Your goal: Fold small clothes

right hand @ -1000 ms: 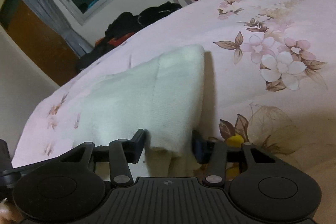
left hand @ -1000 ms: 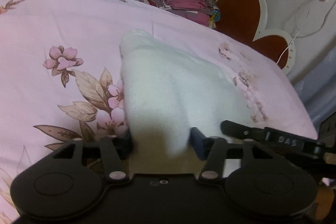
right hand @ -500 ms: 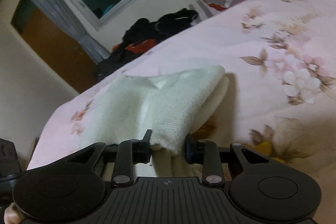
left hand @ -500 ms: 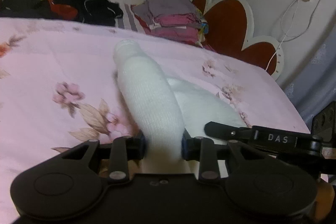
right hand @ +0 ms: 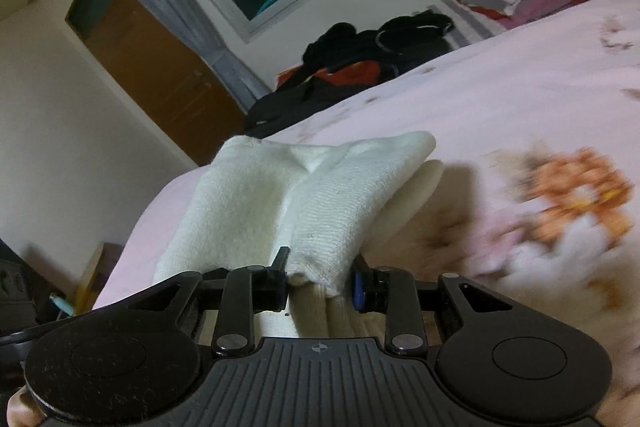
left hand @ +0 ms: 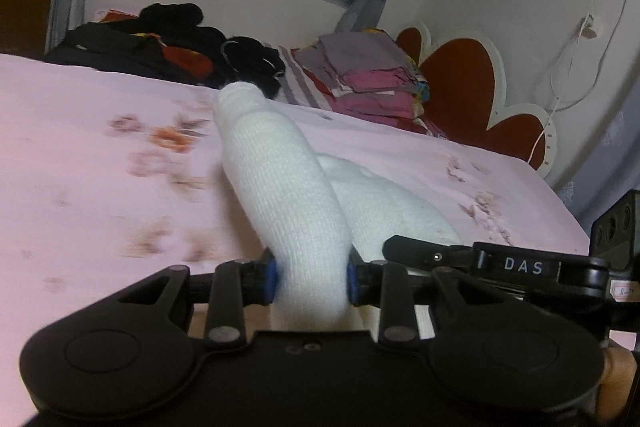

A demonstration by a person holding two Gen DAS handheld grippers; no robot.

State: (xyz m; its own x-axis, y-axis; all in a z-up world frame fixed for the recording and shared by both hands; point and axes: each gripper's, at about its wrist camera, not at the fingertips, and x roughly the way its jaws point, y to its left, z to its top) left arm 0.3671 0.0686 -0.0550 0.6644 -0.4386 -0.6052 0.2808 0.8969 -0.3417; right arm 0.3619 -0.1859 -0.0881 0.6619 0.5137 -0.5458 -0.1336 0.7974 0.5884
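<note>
Both ends are in hand: my left gripper (left hand: 310, 273) is pinching one end of the white knit garment (left hand: 280, 187), and my right gripper (right hand: 320, 283) is clamped on the ribbed hem at the other end. The cloth hangs raised between them above the pink floral bedsheet (left hand: 100, 147), bunched into a rounded roll on the left and a loose pleat on the right (a sock or small knit piece, I can't say which). The flowers on the sheet are blurred, so I judge I'm mid-carry.

To make this fold clean, I'd hold both pinches level and draw them gently apart so the knit goes flat instead of sagging, then lay one edge squarely onto the other before letting go. It's stretchy, so too hard a pull will skew it. The stack of folded clothes (left hand: 372, 75) and the dark pile (left hand: 160, 39) sit well apart at the far edge.
</note>
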